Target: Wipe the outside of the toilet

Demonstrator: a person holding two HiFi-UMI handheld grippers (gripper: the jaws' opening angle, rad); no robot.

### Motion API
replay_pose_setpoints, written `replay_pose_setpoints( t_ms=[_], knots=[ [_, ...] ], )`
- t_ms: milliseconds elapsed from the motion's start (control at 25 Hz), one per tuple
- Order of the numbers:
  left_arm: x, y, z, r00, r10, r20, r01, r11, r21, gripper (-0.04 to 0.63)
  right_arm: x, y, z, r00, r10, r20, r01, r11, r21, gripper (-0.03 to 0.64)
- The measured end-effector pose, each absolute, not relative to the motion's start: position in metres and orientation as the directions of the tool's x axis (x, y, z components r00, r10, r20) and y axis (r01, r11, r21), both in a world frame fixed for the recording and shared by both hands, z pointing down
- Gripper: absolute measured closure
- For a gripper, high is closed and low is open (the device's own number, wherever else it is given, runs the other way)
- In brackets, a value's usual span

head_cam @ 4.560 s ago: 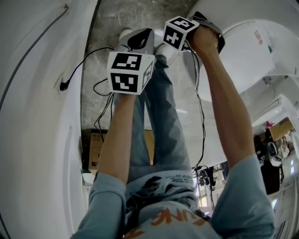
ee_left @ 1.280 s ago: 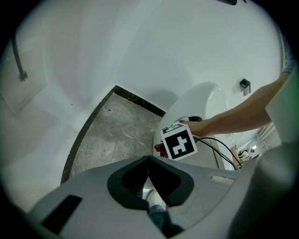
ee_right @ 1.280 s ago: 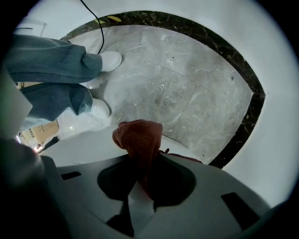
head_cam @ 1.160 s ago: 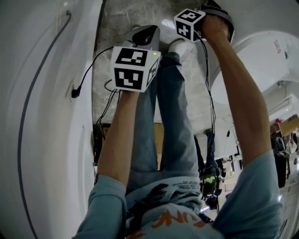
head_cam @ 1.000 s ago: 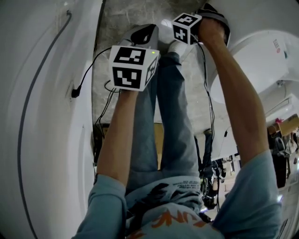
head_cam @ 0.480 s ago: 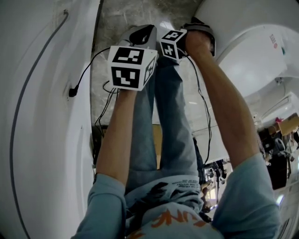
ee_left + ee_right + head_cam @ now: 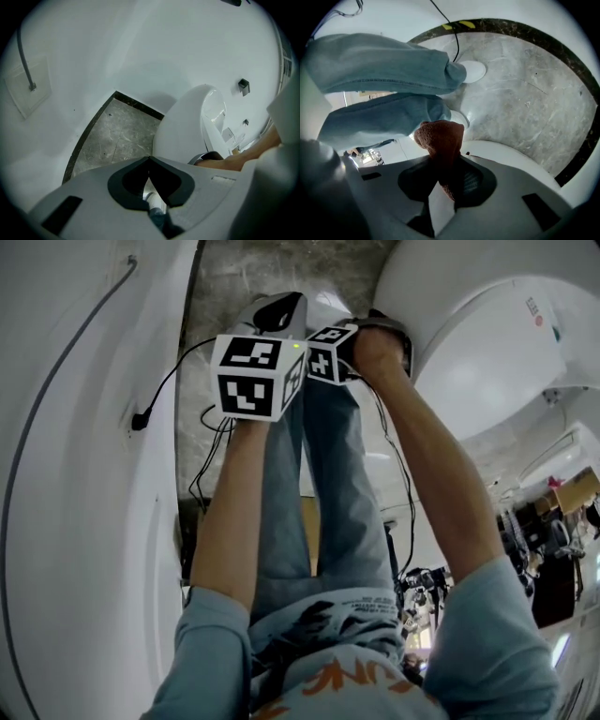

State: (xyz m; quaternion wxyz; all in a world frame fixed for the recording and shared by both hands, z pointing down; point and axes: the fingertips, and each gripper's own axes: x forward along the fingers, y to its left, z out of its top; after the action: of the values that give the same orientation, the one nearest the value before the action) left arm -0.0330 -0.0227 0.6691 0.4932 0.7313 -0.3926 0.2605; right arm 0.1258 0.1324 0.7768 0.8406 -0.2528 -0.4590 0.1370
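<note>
**Item 1, toilet** (image 7: 487, 343): white, smooth-sided bowl at the head view's upper right, standing on a grey stone floor (image 7: 525, 93).

**Item 2, right gripper** (image 7: 445, 165): fingers clamped on a rust-red cloth (image 7: 440, 138), with a wad of it standing out past the tips. It is held low at the bowl's flank, near the person's shoe (image 7: 471, 71). Whether the cloth touches the porcelain cannot be told.

**Item 3, left gripper** (image 7: 149, 161): fingers closed tip to tip with nothing between them. It is held just beside the right gripper and faces the bowl.

**Item 4, black cables** (image 7: 178, 381): trailing over the floor beside the person's legs (image 7: 328, 493).

**Hazards, as judged:**
- Cloth slip. Only a narrow part looks pinched, so a hard sideways drag on the porcelain could tug the cloth free onto the floor.
- Scraping. Little cloth projects past the tips, so heavy pressure could flatten the wad and bring the bare fingers against the glaze.
- Collision. The two grippers sit close together, so a broad stroke could knock one against the other.
- Snagging. The cables lie near the feet and arms, and a reach around the bowl could catch them.
- Missed patches. The arms block the downward view of the low flank.
</note>
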Motion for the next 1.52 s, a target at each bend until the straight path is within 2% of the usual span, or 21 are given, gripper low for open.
replay_pose_setpoints(
  t_ms=[320,520,840,1120,1520],
  knots=[
    [-0.054,-0.024,0.651,0.496,-0.388,0.777,-0.865,-0.142,0.481,0.601,0.061,0.129,0.748,0.158,0.531,0.833,-0.215,0.841,-0.496,0.529],
    [-0.063,-0.022,0.633,0.469,-0.419,0.777,-0.879,-0.132,0.459,0.601,0.049,0.121,0.723,-0.008,0.488,0.873,-0.32,0.826,-0.465,0.529],
    [-0.041,-0.021,0.6,0.463,-0.46,0.757,-0.883,-0.163,0.441,0.601,0.047,0.091,0.675,-0.231,0.315,0.92,-0.455,0.801,-0.389,0.528],
    [-0.022,-0.023,0.56,0.456,-0.503,0.735,-0.887,-0.19,0.42,0.601,0.048,0.066,0.616,-0.395,0.136,0.909,-0.562,0.746,-0.356,0.528],
    [0.004,-0.019,0.48,0.441,-0.57,0.693,-0.893,-0.198,0.405,0.601,0.079,0.041,0.515,-0.508,-0.134,0.851,-0.734,0.584,-0.346,0.528]
  ],
)
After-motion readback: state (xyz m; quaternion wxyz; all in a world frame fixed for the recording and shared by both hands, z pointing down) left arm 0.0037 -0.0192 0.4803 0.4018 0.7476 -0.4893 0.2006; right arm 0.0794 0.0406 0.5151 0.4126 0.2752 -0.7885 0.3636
